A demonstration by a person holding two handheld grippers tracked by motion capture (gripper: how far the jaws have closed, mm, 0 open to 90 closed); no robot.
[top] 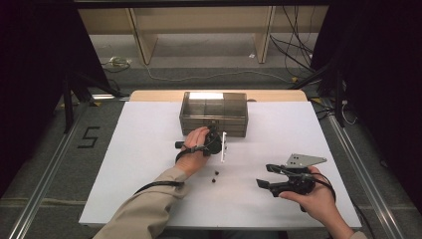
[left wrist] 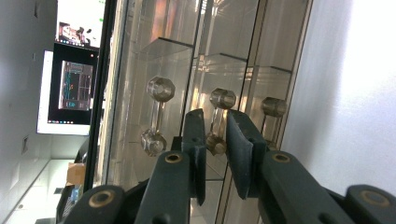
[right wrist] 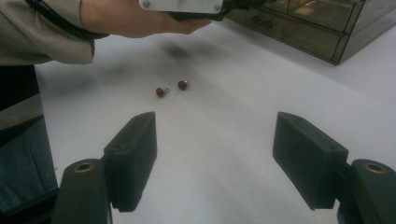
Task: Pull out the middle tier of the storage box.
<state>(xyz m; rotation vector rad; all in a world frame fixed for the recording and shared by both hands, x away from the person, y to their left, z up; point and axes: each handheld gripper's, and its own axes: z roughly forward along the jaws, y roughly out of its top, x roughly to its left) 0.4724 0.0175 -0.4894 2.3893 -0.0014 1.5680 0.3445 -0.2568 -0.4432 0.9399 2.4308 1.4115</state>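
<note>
My left gripper [top: 217, 141] is up against the front of the clear box [top: 214, 107] at the far middle of the table [top: 144, 149], turned on its side so its grey plate [top: 223, 147] stands on edge toward my right. In the left gripper view my two black jaws stand close together with the middle handle [left wrist: 217, 122] of the box between them; the pads sit right at the clear bar of that handle, one on each side, and they look closed on it, though I cannot tell how firmly they press. Another handle [left wrist: 157, 115] lies to one side of it, just past the jaw, and a third knob [left wrist: 273, 107] to the other side, near the box edge. The box is see-through with dividers inside and its drawer fronts look flush. My right gripper [top: 271, 177] rests low over the near right part of the table, held in my right hand [top: 318, 196], well apart from the box. Its jaws stand wide apart with bare table between them. Two small dark red beads [right wrist: 172, 88] lie on the table just beside each other, between my two grippers and near my left hand [top: 191, 152].
</note>
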